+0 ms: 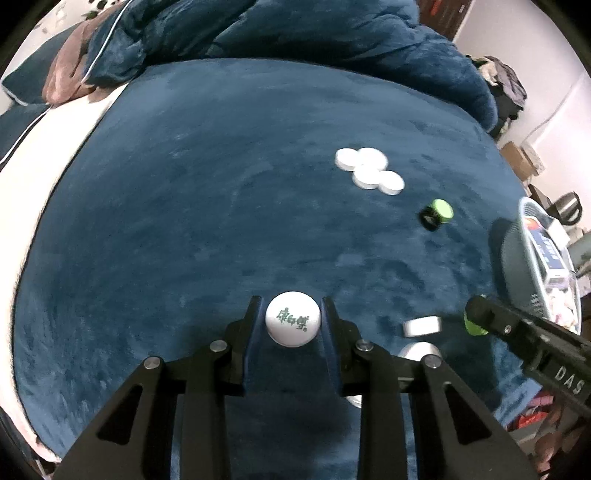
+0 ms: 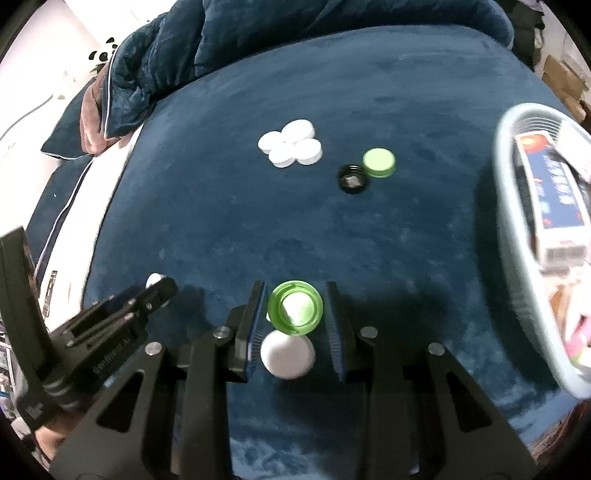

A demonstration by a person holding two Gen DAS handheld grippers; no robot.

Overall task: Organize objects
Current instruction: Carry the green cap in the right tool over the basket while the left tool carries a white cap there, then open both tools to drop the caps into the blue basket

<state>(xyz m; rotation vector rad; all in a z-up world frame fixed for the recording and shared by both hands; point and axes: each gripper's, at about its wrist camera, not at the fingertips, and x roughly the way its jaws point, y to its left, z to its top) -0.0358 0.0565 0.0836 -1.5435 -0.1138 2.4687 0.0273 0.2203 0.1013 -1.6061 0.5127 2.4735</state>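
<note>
In the left wrist view my left gripper [image 1: 293,314] is shut on a white bottle cap [image 1: 293,324] with green lettering, held just above the blue bedspread [image 1: 184,221]. In the right wrist view my right gripper [image 2: 295,310] is shut on a green bottle cap [image 2: 295,307], its hollow side facing the camera. A loose white cap [image 2: 288,354] lies on the bedspread under the right gripper's fingers. Each view shows the other gripper at its edge: the right gripper [image 1: 476,321] with its green cap, and the left gripper [image 2: 159,288] with its white cap [image 2: 153,280].
Several white caps [image 2: 290,146] lie clustered mid-bed, with a green cap [image 2: 378,162] and a black cap [image 2: 353,179] beside them. A grey-blue basket [image 2: 506,184] holding a box [image 2: 550,192] stands at the right. A rumpled quilt [image 1: 258,33] and pillows lie at the far end.
</note>
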